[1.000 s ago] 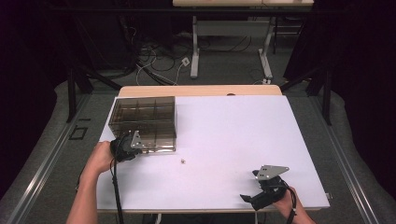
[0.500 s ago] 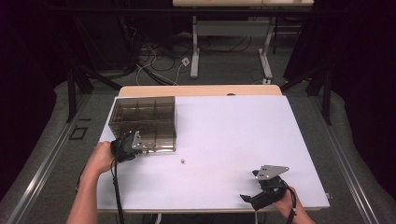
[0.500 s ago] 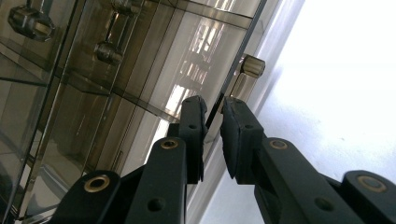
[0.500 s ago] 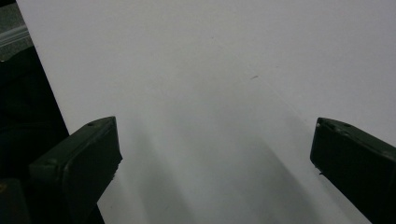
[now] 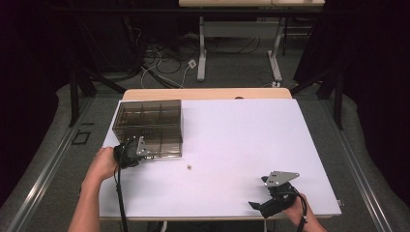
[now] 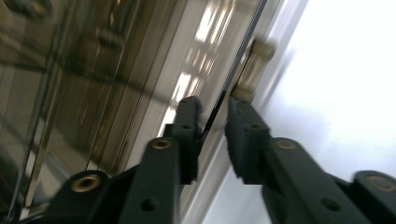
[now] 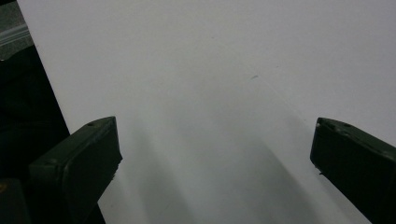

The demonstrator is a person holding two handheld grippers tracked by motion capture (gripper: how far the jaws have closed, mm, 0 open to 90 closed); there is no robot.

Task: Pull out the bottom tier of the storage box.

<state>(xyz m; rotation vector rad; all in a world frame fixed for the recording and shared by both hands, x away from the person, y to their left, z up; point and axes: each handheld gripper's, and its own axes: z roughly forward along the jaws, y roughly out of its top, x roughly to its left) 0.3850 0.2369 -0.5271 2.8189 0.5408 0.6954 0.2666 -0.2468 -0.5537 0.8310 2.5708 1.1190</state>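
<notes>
A smoky clear compartment box (image 5: 150,123) stands at the table's left. My left gripper (image 5: 144,151) is at the box's near wall. In the left gripper view its jaws (image 6: 212,105) straddle a thin dark edge of the box (image 6: 116,70) just below a pale latch (image 6: 252,70). These jaws have just been opening: the edge still runs between them, and a gap shows on the right pad's side. My right gripper (image 5: 258,192) rests near the front right of the table. It stands wide open (image 7: 215,149) over bare white surface.
A tiny pale piece (image 5: 189,166) lies loose on the white table (image 5: 241,140) just right of the box. The table's front edge passes close beside the right gripper. Desk legs and cables stand on the floor beyond the table.
</notes>
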